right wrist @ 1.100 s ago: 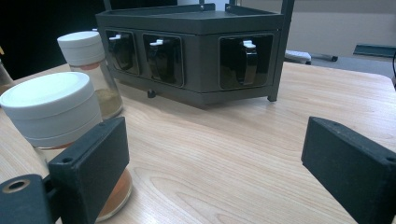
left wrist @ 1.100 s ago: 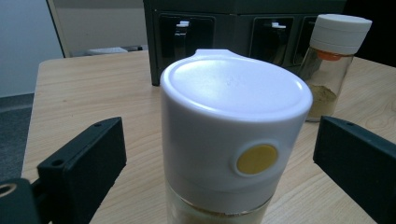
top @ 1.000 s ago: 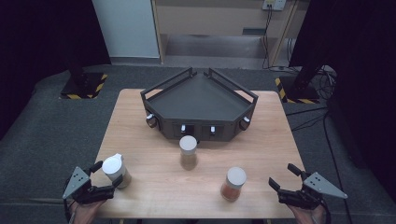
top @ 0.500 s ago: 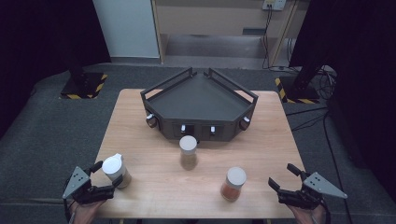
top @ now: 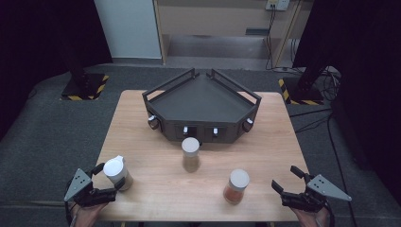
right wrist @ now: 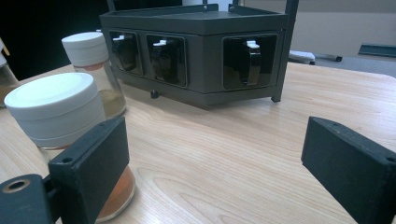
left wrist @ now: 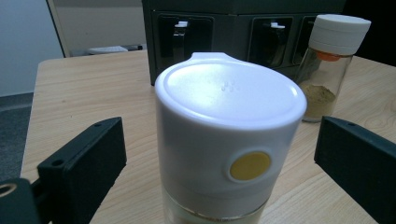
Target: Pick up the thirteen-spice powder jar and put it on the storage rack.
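Three spice jars stand on the wooden table. A white flip-cap jar stands at the front left. My left gripper is open, with a jaw on each side of this jar and not touching it. Up close, the cap with its yellow dot sits between the jaws. A jar of tan powder stands in the middle. A jar of orange powder stands at the front right. My right gripper is open and empty, to the right of the orange jar.
A dark grey angular rack with front slots sits at the back centre of the table. It also shows behind the jars as the rack and the rack. The tan jar stands just before it. Grey floor surrounds the table.
My left gripper has crept slightly forward around the white-capped jar. The right gripper and the jars have stayed in place.
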A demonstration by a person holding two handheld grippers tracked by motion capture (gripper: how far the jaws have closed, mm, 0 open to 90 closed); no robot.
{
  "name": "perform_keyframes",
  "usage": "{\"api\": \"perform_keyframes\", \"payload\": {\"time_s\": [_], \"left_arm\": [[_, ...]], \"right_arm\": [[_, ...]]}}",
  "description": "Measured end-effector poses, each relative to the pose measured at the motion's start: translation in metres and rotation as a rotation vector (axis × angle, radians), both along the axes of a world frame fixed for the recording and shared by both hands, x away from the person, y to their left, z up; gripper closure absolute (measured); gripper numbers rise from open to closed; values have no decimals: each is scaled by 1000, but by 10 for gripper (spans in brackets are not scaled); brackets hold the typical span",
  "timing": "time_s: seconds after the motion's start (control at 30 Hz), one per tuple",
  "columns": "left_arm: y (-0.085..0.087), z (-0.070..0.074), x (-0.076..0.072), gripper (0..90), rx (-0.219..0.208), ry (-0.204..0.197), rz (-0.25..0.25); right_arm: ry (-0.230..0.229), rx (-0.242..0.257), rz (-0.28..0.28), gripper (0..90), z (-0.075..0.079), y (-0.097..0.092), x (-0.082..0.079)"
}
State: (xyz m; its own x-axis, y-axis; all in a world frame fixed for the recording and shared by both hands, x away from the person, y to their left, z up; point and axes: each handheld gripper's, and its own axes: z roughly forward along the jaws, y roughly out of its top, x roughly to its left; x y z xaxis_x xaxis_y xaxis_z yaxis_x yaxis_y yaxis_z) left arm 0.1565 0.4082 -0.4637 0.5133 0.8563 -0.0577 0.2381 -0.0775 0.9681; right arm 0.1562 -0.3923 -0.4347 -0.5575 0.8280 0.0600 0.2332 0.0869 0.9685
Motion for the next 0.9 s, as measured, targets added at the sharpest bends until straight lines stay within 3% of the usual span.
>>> {"api": "perform_keyframes", "payload": {"time_s": [0.47,0.8,0.9], "left_arm": [[-7,11,1,14,6,-1,0],[-14,21,11,30,29,38,11],[-13,21,15,49,17,42,12]], "right_arm": [[0,5,-1,75,0,-1,0],[1,7,-1,75,-1,-1,0],[2,6,0,75,-1,-1,0]]}}
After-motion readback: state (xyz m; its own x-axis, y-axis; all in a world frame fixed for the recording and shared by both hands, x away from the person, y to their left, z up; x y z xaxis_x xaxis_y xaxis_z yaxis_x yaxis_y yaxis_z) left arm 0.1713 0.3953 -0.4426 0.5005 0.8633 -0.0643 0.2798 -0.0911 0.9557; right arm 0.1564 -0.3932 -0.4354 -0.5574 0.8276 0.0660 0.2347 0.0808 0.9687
